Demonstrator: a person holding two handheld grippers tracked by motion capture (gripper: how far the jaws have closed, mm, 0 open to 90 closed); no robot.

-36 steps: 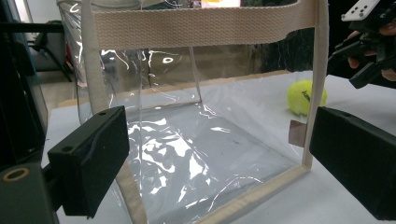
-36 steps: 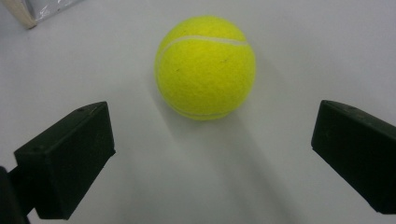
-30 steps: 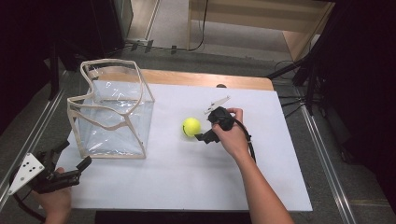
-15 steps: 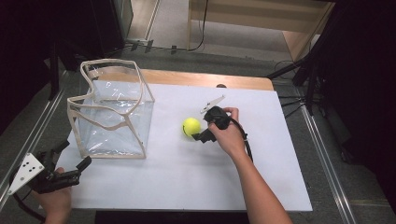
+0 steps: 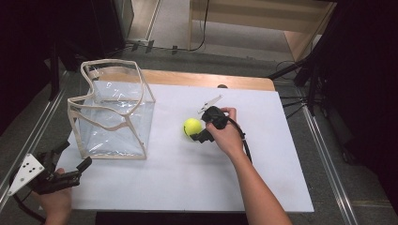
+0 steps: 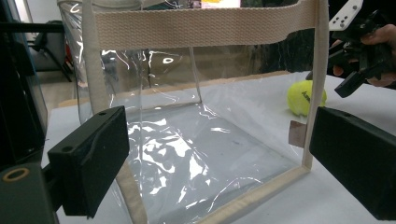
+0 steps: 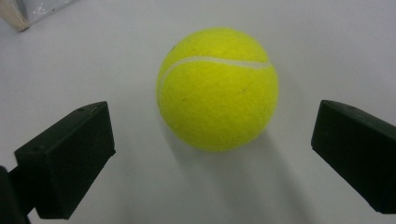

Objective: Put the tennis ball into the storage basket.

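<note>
The right gripper (image 5: 201,135), jaws spread, flanks the tennis ball (image 5: 192,127) unobstructed, while the clear bag (image 5: 112,117) stands at nine o'clock before the left gripper (image 5: 70,161), jaws spread.

High view overhead; 2 gripper views close, sharing the tennis ball (image 7: 217,88)

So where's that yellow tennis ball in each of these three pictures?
High view: the tennis ball lies mid-table on the white sheet, just left of the right tongs.
Left gripper view: far right, seen partly through the clear bag, about mid-height.
Right gripper view: centre of the picture, between the open black jaws.
Shared landmark: the clear bag's cream trim, at the top-left corner of the right gripper view.
</note>
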